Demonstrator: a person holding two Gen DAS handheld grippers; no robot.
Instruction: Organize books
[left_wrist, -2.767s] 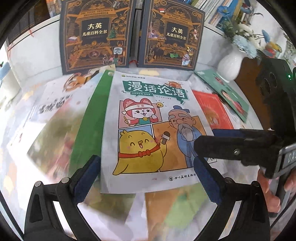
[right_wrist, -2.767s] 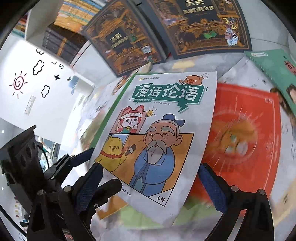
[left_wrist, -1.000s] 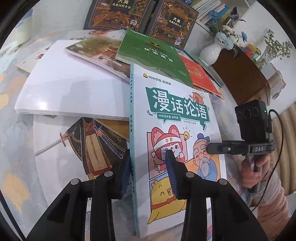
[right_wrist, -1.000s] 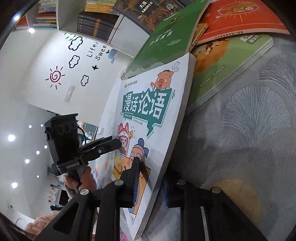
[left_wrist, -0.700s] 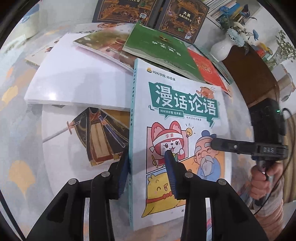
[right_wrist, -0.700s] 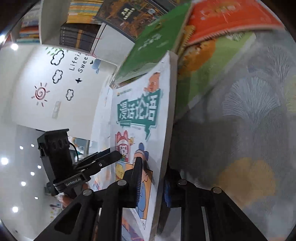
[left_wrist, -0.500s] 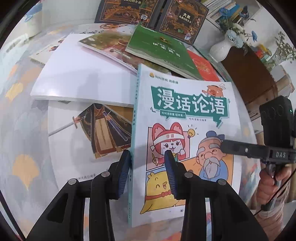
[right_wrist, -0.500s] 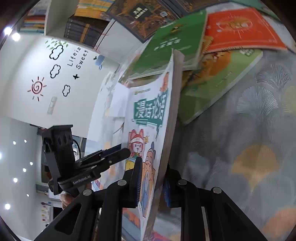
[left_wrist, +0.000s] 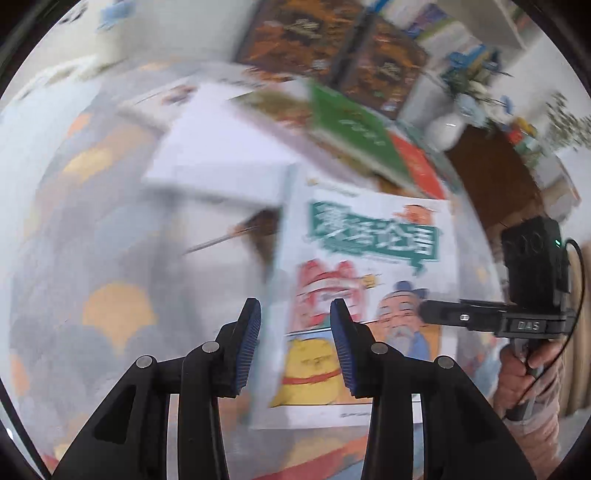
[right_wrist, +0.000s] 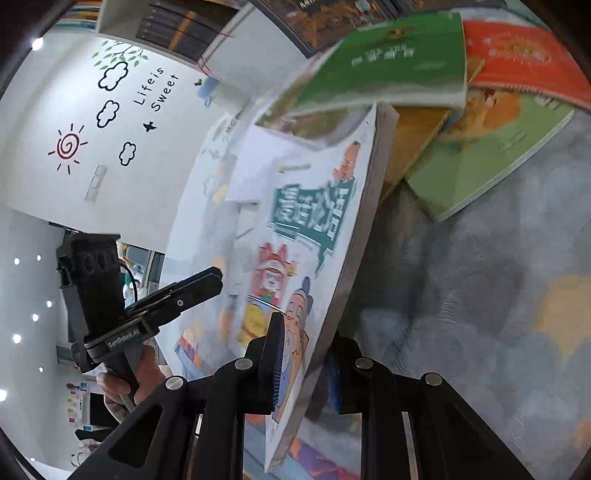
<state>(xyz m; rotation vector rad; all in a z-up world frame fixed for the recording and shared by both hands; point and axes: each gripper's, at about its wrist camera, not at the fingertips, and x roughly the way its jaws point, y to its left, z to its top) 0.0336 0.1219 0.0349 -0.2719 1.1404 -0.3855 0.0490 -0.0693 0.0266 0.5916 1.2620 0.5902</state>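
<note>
Both the left gripper (left_wrist: 295, 345) and right gripper (right_wrist: 306, 363) clamp the book (left_wrist: 369, 295) by opposite edges above the scattered pile, a thin, floppy paperback probably best pinched near the spine.

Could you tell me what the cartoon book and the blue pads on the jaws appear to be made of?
Cartoon book: paper pages under a thin printed card cover, judging by the stacked page edge; the finish is too blurred to tell. Pads: probably rubber or soft plastic, blue with fine ribbing and a matte look.
</note>
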